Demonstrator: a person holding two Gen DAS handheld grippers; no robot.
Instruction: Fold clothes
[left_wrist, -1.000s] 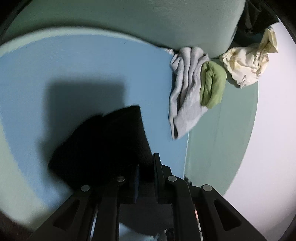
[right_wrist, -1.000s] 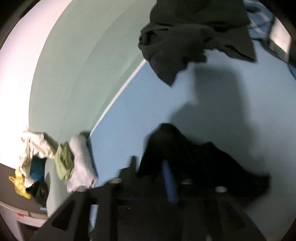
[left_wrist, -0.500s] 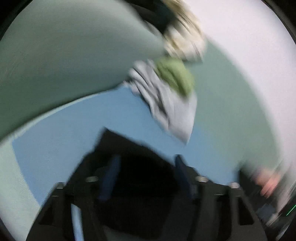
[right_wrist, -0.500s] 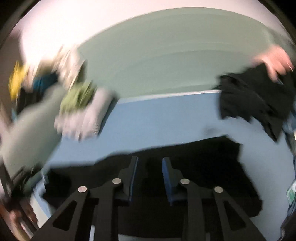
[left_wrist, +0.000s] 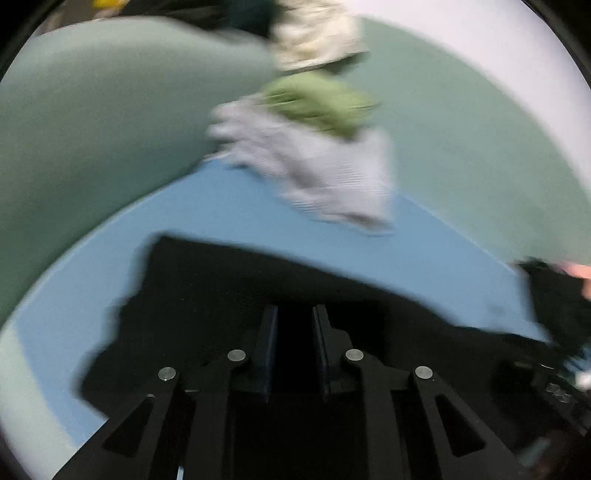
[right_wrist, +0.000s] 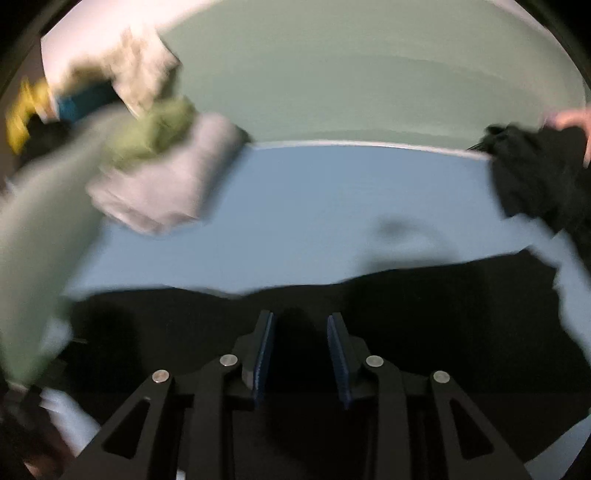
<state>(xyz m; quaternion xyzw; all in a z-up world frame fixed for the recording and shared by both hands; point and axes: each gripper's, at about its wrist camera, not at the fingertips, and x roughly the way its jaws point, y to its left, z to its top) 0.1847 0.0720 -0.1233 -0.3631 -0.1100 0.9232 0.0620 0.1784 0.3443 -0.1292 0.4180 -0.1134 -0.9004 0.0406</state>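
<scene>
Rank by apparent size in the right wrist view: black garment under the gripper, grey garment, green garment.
1. black garment, though nearness to the camera inflates it.
2. grey garment.
3. green garment, partly blurred.

Blurred left claw (left_wrist: 294, 314) over black garment (left_wrist: 221, 280) on blue mat (left_wrist: 229, 206), grey cloth (left_wrist: 332, 177), green cloth (left_wrist: 317, 103) beyond

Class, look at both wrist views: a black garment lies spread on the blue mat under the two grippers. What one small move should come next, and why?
Probably lift the near edge and fold it away toward the far edge. The black garment lies spread across the blue mat, and both the left gripper and right gripper sit at its near edge with dark cloth between their fingers. Blur hides whether the pads actually pinch it.
</scene>
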